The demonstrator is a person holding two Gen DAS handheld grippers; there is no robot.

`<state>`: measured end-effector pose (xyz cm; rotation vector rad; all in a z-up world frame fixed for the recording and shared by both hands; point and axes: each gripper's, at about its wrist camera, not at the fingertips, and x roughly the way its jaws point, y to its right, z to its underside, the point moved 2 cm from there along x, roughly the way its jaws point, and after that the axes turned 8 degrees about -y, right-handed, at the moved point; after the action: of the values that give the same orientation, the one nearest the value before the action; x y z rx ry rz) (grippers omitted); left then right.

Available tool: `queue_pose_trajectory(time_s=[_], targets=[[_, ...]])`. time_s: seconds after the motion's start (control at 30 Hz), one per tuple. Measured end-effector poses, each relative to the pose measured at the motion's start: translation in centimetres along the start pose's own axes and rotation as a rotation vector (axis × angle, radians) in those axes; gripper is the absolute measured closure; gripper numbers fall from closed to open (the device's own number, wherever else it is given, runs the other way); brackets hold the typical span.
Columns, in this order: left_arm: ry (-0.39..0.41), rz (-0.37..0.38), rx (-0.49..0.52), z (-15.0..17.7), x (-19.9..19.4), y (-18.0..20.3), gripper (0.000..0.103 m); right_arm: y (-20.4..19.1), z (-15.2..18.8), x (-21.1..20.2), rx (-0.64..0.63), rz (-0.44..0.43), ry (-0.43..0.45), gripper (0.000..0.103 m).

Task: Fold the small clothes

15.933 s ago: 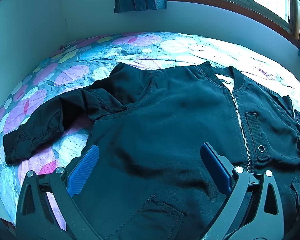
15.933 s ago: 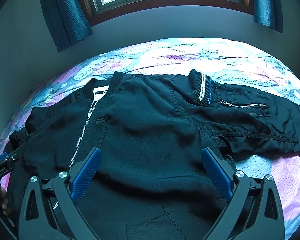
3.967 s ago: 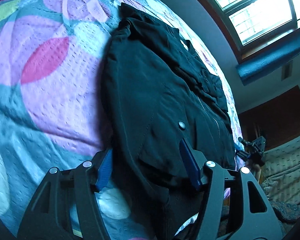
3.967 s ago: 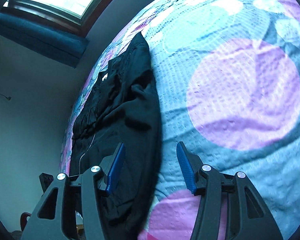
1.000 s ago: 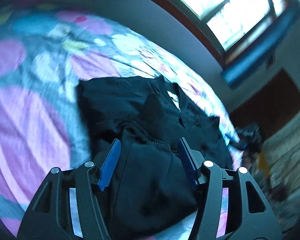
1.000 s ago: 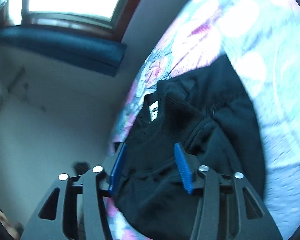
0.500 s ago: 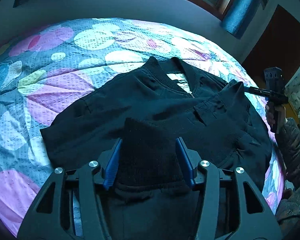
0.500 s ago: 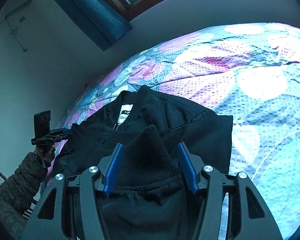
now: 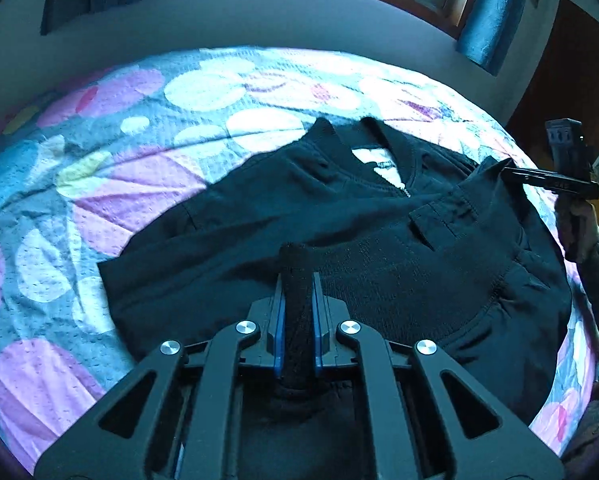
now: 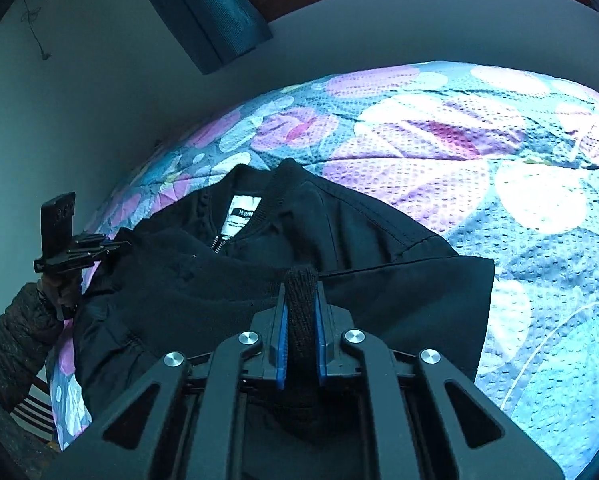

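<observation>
Both grippers, left gripper [image 9: 296, 312] and right gripper [image 10: 301, 320], pinch the ribbed hem of the black zip-up jacket [image 9: 259, 216] lying on the polka-dot bedspread [image 9: 139, 184]. Uneven lowering could skew the fold.

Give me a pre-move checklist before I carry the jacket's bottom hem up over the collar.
1. Left hand-held gripper shut on the ribbed hem: ok, knit pinched between the blue pads.
2. Right hand-held gripper shut on the hem's other corner: ok.
3. Sleeves tucked inside the black jacket: ok, none trails onto the bedspread.
4. Collar lying flat as the landing spot: ok, label showing, zipper closed.
5. Hem level between both grips: cannot tell, fisheye skews it.
6. Layers below free of bunching: not ok, creases near the pocket flap.
</observation>
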<state>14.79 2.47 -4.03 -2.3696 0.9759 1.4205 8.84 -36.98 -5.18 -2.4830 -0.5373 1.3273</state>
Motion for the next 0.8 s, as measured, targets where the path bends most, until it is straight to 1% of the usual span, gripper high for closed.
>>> queue_pose_trajectory(time_s=[0.1, 0.2, 0.3, 0.4, 0.47, 0.53, 0.67, 0.8], targets=[[0.072, -0.048, -0.001, -0.9, -1.7, 0.5, 0.094, -0.7, -0.8, -1.2, -0.001, 0.007, 0.041, 0.093], [0.13, -0.075, -0.038, -3.1, -3.2, 0.1, 0.094, -1.1, -2.5, -2.0, 0.005, 0.015, 0.08, 0.093], [0.156, -0.097, -0.062, -5.6, -3.2, -0.9, 0.094, -0.4, -4.7, -2.0, 0.035, 0.021, 0.113, 0.093], [0.142, -0.129, -0.085, -7.6, -1.5, -2.2, 0.094, 1.2, -7.0, -0.6, 0.098, 0.008, 0.114, 0.093], [0.115, -0.141, -0.112, -8.4, 0.3, -3.2, 0.094, 2.6, -8.2, 0.8, 0.151, 0.004, 0.093, 0.093], [0.079, -0.147, -0.148, -8.9, 2.3, -4.4, 0.094, 3.8, -9.0, 2.5, 0.187, 0.022, 0.06, 0.093], [0.022, -0.159, -0.188, -8.6, 5.4, -5.8, 0.094, 5.7, -9.0, 5.6, 0.244, 0.053, -0.007, 0.093], [0.012, -0.139, -0.219, -7.9, 6.5, -6.8, 0.093, 7.4, -8.2, 7.2, 0.295, 0.04, -0.038, 0.093]])
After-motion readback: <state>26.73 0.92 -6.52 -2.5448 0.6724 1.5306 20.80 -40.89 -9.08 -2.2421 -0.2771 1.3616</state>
